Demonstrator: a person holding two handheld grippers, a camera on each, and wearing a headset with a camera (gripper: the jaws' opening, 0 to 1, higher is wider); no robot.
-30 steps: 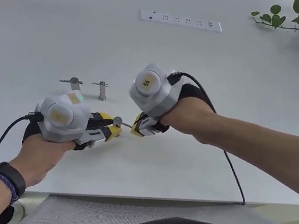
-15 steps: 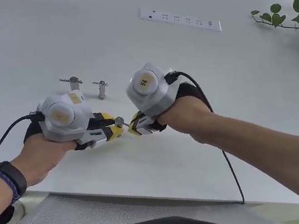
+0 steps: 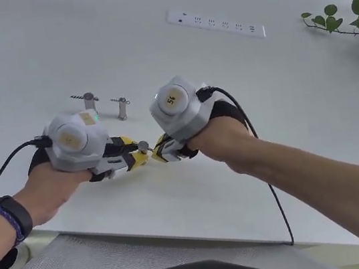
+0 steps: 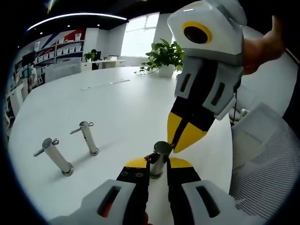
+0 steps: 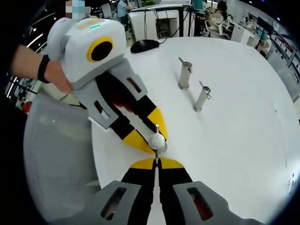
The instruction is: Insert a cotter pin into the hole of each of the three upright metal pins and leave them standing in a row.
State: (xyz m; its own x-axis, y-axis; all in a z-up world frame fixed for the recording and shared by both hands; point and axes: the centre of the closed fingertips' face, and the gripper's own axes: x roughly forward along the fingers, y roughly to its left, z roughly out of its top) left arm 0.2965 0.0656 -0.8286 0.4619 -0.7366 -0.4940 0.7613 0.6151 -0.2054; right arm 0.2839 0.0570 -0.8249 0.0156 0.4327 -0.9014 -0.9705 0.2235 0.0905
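Head view: metal pin [image 3: 142, 145] in left gripper [image 3: 138, 156] (cotter pin [image 5: 157, 128] in right gripper [image 3: 158, 155])

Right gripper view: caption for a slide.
Right gripper holds a cotter pin against the metal pin clamped in the left gripper.

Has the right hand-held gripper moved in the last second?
Yes: the right hand-held gripper edged slightly left against the power strip, toward the left hand-held gripper.

both forearms reach in from the near side, and the gripper tips almost meet. the left gripper [image 3: 137, 158], gripped by the left hand [image 3: 52, 184], has its jaws clamped on a metal pin [image 4: 159, 157]. the right gripper [image 3: 158, 155], in the right hand [image 3: 224, 138], pinches a cotter pin [image 5: 157, 127], jaws nearly together.
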